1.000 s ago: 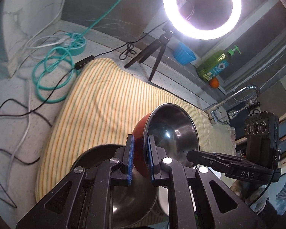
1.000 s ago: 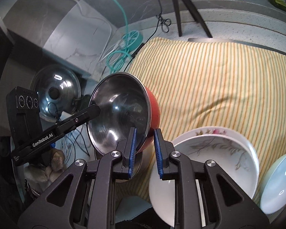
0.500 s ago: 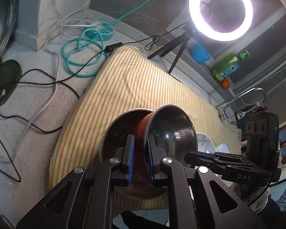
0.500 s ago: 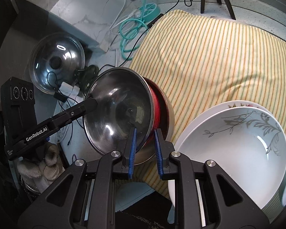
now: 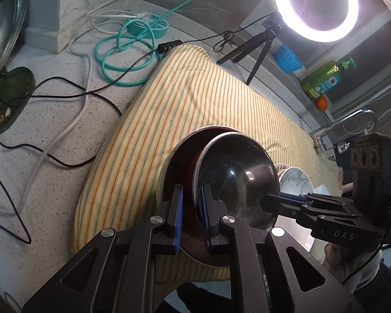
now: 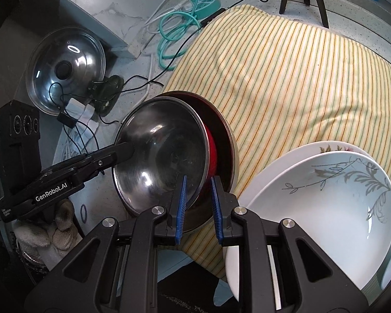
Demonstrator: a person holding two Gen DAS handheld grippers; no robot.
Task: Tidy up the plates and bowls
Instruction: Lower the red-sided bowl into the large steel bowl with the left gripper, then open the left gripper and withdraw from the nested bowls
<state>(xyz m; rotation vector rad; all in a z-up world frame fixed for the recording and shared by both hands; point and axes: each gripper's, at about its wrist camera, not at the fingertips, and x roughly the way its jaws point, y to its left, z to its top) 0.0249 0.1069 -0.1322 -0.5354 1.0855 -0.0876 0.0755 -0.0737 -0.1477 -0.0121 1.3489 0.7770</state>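
Observation:
A steel bowl with a red outside [image 5: 234, 177] [image 6: 164, 161] sits tilted inside a larger steel bowl [image 5: 177, 167] [image 6: 225, 140] on the striped towel [image 5: 190, 109] [image 6: 294, 73]. My left gripper [image 5: 191, 212] has loosened: its jaws straddle the red bowl's near rim with a gap. My right gripper [image 6: 198, 203] stands likewise around the opposite rim, jaws slightly apart. Each gripper shows in the other's view, left [image 6: 125, 148] and right [image 5: 268, 200]. White floral plates [image 6: 325, 195] [image 5: 295, 178] lie stacked to the right.
A pot lid [image 6: 65, 67], chargers and cables [image 6: 96, 96] lie left of the towel. A teal cable coil [image 5: 127, 52], ring light on tripod [image 5: 315, 5], blue cup [image 5: 288, 58], soap bottle [image 5: 323, 78] and tap [image 5: 352, 122] stand behind.
Both grippers lowered the red bowl into the larger steel bowl. Both pairs of jaws have opened a little on its rim.

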